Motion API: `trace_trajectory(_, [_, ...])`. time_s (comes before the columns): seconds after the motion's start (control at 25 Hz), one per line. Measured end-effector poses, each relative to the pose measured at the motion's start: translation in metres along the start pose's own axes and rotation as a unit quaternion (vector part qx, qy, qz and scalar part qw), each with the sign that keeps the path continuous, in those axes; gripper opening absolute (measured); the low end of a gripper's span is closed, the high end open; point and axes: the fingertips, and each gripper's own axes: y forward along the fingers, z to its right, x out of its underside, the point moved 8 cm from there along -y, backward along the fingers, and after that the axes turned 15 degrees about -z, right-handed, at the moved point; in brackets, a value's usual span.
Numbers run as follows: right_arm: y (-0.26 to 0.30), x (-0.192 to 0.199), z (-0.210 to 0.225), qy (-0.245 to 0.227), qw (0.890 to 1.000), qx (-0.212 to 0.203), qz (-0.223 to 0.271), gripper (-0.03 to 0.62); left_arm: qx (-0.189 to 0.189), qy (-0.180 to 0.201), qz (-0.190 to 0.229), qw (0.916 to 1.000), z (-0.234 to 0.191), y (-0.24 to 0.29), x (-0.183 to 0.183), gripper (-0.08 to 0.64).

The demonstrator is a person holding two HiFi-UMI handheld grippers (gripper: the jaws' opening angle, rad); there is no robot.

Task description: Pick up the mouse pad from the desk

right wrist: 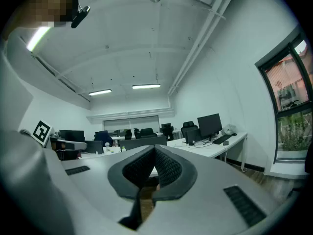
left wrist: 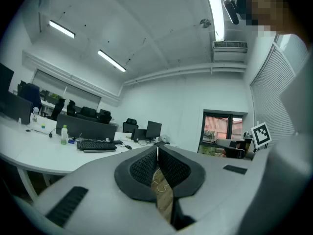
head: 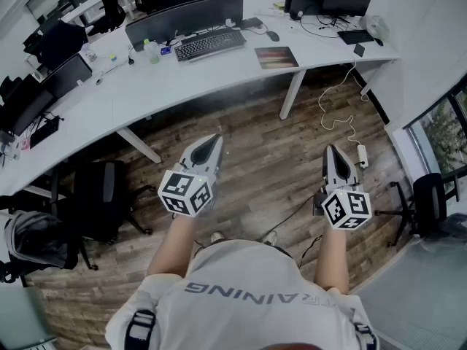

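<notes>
Wood-plank flooring (head: pixel 270 159) stretches between you and the long curved white desk (head: pixel 219 79) that crosses the office ahead. You stand well back from it.

You hold the left gripper (head: pixel 211 143) and the right gripper (head: pixel 332 153) level, side by side, both pointing toward the desk. Each gripper's own view shows its ribbed black pads pressed together at the tip with nothing between them, so both are closed and empty.

The dark rectangular mouse pad with a striped print (head: pixel 276 57) lies flat on the desk near its front edge, to the right of the black keyboard (head: pixel 209 44). It sits straight ahead of you, well apart from both grippers and roughly between their two lines. It looks a shade closer to the right one, though the margin is small. Its longer side appears to run along the desk edge, across your line of approach.

You have yet to start the pick. You probably need to step in and open a gripper, then take the pad by its near edge.
</notes>
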Motion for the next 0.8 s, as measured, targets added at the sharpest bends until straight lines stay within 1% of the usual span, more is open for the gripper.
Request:
trace_trajectory(0.56, [-0.001, 0.002, 0.017, 0.005, 1.0, -0.002, -0.001, 0.018, 0.003, -0.002, -0.009, 1.0, 0.012, 0.014, 0.004, 0.037])
trace_trajectory(0.8, [-0.006, 0.002, 0.047, 0.024, 1.0, -0.015, 0.007, 0.018, 0.002, -0.002, -0.011, 0.9999, 0.033, 0.032, 0.0, 0.037])
